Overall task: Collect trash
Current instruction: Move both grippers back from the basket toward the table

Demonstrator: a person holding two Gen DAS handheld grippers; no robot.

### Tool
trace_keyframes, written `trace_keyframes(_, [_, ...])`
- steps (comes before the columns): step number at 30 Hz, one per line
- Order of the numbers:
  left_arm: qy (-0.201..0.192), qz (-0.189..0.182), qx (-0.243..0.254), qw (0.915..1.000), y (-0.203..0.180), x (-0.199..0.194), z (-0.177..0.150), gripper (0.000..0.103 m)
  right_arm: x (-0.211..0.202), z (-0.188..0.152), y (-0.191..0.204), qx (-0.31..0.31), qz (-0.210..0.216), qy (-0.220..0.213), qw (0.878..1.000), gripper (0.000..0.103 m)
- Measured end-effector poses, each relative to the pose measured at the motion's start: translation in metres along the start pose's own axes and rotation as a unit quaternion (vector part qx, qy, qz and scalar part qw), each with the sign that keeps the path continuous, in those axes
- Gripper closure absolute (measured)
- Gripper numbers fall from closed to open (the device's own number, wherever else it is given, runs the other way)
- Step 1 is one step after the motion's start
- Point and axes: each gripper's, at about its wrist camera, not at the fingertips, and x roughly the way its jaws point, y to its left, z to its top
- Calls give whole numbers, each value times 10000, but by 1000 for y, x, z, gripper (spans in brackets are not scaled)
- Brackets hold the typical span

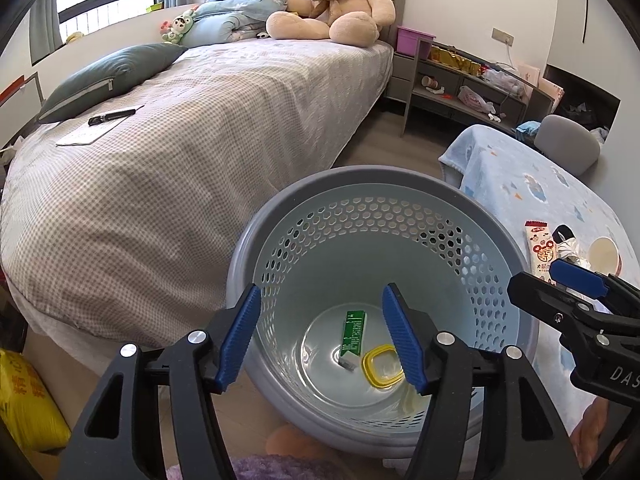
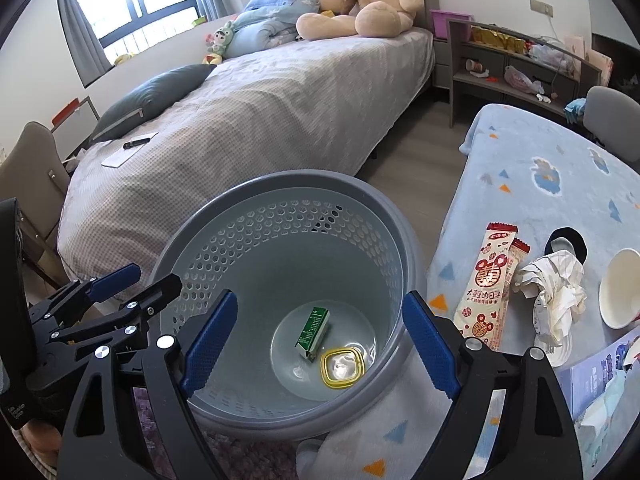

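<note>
Both grippers hang over the trash bin, and both are empty. The left gripper (image 1: 322,330) has its fingers (image 1: 240,334) spread apart with nothing between them. The right gripper (image 2: 320,340) has its fingers (image 2: 430,344) spread wide too, and nothing is in them either.

Right under the fingers is the round grey bin (image 2: 280,184) with little holes in its wall. At its bottom lie a small green box (image 2: 313,333) and a yellow-rimmed lid (image 2: 343,368), close together. They look like trash already put in.

To the right of the right fingers is the surface (image 2: 540,184), covered with a light blue blanket with small shapes on it. More trash waits there: two red and white snack wrappers (image 2: 490,284), a crumpled white paper wad (image 2: 554,292) beside them, and a paper cup (image 2: 622,288) lying on its side further right. I think the bin stands close against the surface so each piece has only a short trip.

Past the fingers, behind the bin, is a bed (image 1: 180,152) with a checked sheet. A pen (image 1: 112,116) on paper lies on it. Far back sits a big teddy bear (image 1: 340,0).
</note>
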Motion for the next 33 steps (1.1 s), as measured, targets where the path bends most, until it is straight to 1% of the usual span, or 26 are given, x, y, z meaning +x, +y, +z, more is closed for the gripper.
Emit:
trace_keyframes(3, [-14,19,-12,10000,0,-2,-1,39,-1,-2,0,9,-4,7,10000,20])
trace_keyframes(8, [-42,35,14,10000,-1,-8,-4,39,-7,-8,0,38,-20,-6,10000,20])
trace_keyframes(11, [-59,45,12,10000,-1,-12,-6,36,-12,-11,0,62,-21,-15,10000,20])
trace_keyframes(19, [-88,26,47,9999,-7,-25,-12,36,-28,-19,-1,112,-44,-51,9999,20])
trace_keyframes(27, [-110,-64,117,9998,-19,-39,-19,36,-49,-30,-10,203,-127,-139,9996,20])
trace_keyframes(33, [-109,-188,209,9995,-36,-48,-25,36,-68,-40,-22,318,-224,-225,9990,19])
